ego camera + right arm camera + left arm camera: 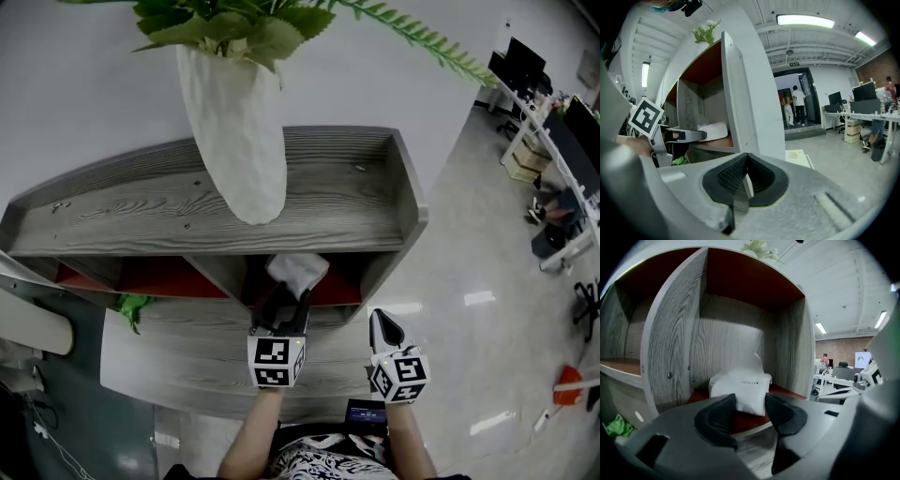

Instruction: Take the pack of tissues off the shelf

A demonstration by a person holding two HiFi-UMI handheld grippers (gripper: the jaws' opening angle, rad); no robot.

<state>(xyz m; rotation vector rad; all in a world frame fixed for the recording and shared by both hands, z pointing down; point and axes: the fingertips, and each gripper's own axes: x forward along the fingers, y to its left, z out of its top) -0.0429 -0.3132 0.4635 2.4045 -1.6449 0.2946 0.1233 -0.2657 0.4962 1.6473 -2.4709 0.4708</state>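
The white pack of tissues (pixel 298 270) lies on the red floor of the right-hand compartment of the grey wooden shelf (pixel 375 187). In the left gripper view the pack (pixel 739 389) sits straight ahead, its near end between the dark fingertips (pixel 719 420). My left gripper (pixel 289 305) reaches into the compartment mouth, jaws open, (pixel 750 409) on either side of the pack, with no squeeze showing. My right gripper (pixel 386 330) hangs to the right, outside the shelf, shut (pixel 743 174) on nothing. From that side the pack (pixel 712 129) shows beyond the left gripper (pixel 684 136).
A white vase (pixel 239 131) with green leaves stands on the shelf top. Something green (pixel 131 307) lies at the lower left of the shelf. A partition (pixel 670 352) walls the compartment's left side. Office desks (pixel 553 141) and people (pixel 794 105) stand far to the right.
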